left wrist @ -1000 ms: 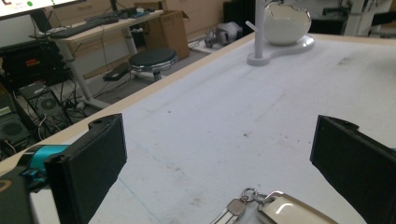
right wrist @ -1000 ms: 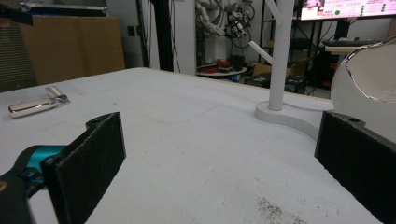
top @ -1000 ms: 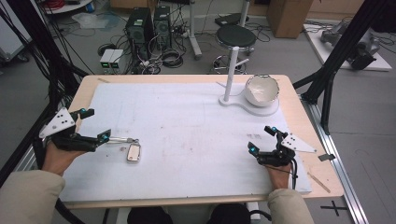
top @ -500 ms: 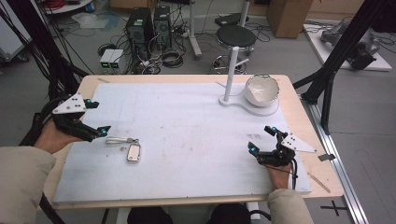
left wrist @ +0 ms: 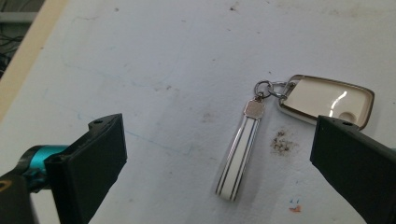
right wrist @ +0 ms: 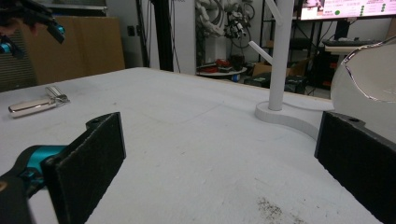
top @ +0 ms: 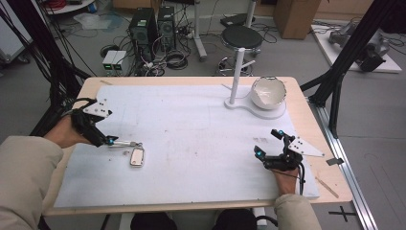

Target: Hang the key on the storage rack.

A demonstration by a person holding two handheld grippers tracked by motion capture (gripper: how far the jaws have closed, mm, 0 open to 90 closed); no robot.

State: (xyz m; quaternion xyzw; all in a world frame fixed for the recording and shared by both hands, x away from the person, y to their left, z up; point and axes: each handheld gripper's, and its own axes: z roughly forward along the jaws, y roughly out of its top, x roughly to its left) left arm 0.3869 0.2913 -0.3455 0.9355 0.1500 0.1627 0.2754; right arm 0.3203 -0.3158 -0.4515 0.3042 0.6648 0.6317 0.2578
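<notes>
The key fob (left wrist: 327,100) lies on the table's (top: 201,139) near left with its strap (left wrist: 239,156), ungrasped. The left gripper (top: 107,140) hovers beside the strap, jaws released; picking up remains. The right gripper (top: 269,142) rests open, near right.

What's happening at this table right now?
A person holds a two-jaw gripper in each hand over a white table mat. The left gripper hovers open just above a car key fob with a striped strap, which lies flat on the mat, ungripped. The right gripper waits open near the mat's other side, holding nothing. A white bowl sits tilted on a white stand at the far edge.
</notes>
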